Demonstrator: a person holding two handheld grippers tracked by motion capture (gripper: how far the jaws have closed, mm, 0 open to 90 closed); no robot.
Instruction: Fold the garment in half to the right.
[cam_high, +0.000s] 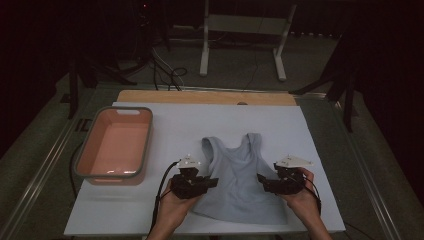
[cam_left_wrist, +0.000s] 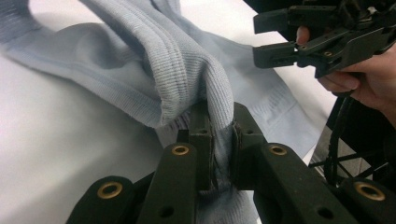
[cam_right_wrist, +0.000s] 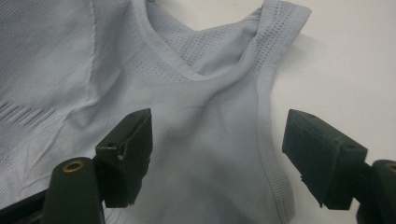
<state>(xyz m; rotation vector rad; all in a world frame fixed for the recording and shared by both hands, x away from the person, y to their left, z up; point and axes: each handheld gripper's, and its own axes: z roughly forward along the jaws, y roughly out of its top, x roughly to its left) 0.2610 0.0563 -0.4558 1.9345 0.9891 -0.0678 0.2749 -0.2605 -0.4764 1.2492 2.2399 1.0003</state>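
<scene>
The light-blue tank top (cam_high: 239, 175) lies on the white table (cam_high: 320, 140), btwn the two grippers, straps pointing away from the person. Left gripper (cam_left_wrist: 219, 140) is clamped on a fold of the top's side edge; the ribbed cloth bunches up and drapes over the jaw tips, so it's lifted a bit off the table there. Right gripper (cam_right_wrist: 217, 154) has its jaws wide apart, nothing pinched; the top's other side edge and armhole hem sit just ahead of and btwn them. Pink tub (cam_high: 114, 145) is well off to the left gripper's outer side. Cloth looks thin, stretchy, v. light and limp: it'll sag and slide, not hold shape. Best grip, imo: the thicker hemmed edge near the right jaws, matching the left's hold, so it lifts evenly w/o twisting.
</scene>
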